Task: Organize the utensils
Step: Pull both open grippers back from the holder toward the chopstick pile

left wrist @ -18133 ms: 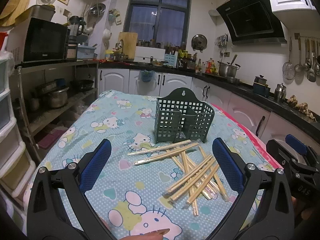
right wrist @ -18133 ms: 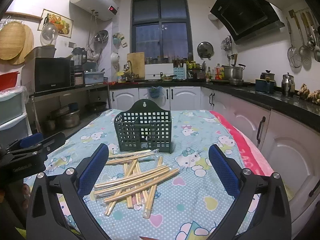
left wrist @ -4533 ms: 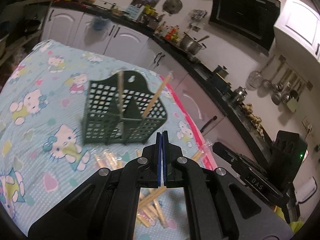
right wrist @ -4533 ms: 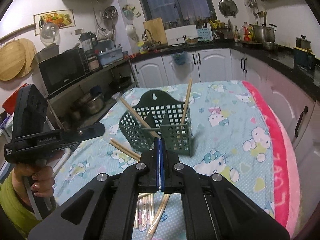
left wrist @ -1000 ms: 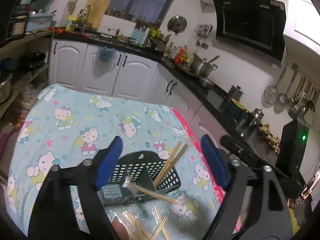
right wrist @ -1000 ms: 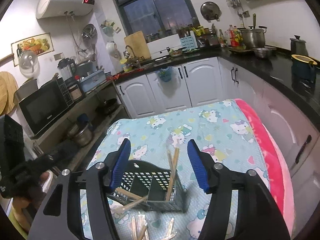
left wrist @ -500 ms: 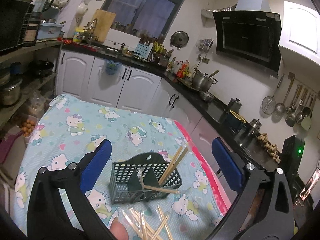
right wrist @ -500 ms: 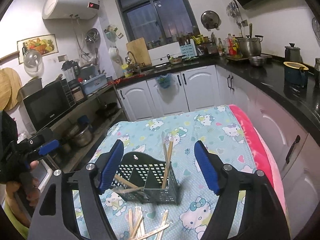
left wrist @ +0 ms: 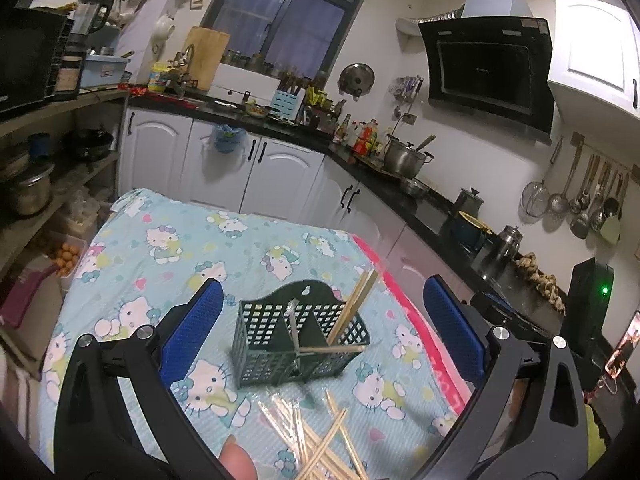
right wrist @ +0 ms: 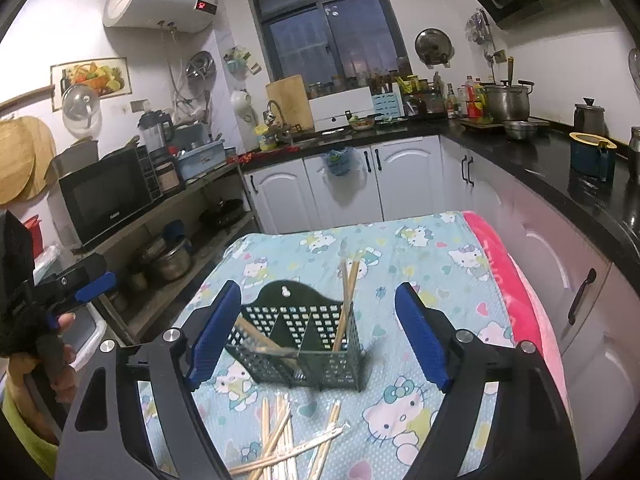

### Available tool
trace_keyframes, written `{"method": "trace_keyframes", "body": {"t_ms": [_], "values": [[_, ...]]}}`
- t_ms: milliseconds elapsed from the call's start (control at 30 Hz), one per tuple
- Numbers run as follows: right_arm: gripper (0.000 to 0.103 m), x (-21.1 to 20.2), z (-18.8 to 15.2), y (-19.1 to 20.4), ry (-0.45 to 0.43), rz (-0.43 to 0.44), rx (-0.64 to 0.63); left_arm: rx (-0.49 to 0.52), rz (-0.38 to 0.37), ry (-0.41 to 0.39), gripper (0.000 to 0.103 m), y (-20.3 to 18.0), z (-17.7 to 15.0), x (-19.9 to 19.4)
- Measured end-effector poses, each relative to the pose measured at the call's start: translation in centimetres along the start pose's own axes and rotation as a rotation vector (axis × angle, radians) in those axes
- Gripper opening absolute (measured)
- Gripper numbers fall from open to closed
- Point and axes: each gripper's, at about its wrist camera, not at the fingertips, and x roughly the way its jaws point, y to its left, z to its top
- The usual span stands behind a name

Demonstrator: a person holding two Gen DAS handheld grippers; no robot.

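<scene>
Meanwhile, both my left gripper (left wrist: 320, 328) and right gripper (right wrist: 320, 332) gape wide, empty, above one green caddy (right wrist: 296, 354) holding four chopsticks (right wrist: 346, 308) mid-table (right wrist: 440, 264).

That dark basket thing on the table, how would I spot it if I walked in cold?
Find the table with the cartoon-cat tablecloth. Near its middle stands a dark green perforated utensil holder, with chopsticks sticking up from it. The loose chopsticks in front of it lie flat.
</scene>
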Motion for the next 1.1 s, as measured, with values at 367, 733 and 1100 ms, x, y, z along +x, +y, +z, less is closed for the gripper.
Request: {"method": "trace_keyframes", "body": {"t_ms": [367, 733, 1100], "values": [[0.08, -1.1, -2.0, 1.3, 0.007, 0.02, -0.015, -0.026, 0.012, 0.006, 0.092, 1.0, -2.3, -1.6], [0.081, -1.7, -3.8, 2.6, 0.034, 0.025, -0.047, -0.034, 0.033, 0.038, 0.092, 1.5, -4.9, -2.3], [0.082, -1.3, -6.0, 2.5, 0.085, 0.017, -0.067, -0.055, 0.065, 0.1, 0.092, 2.7, -7.6, -2.3]]}}
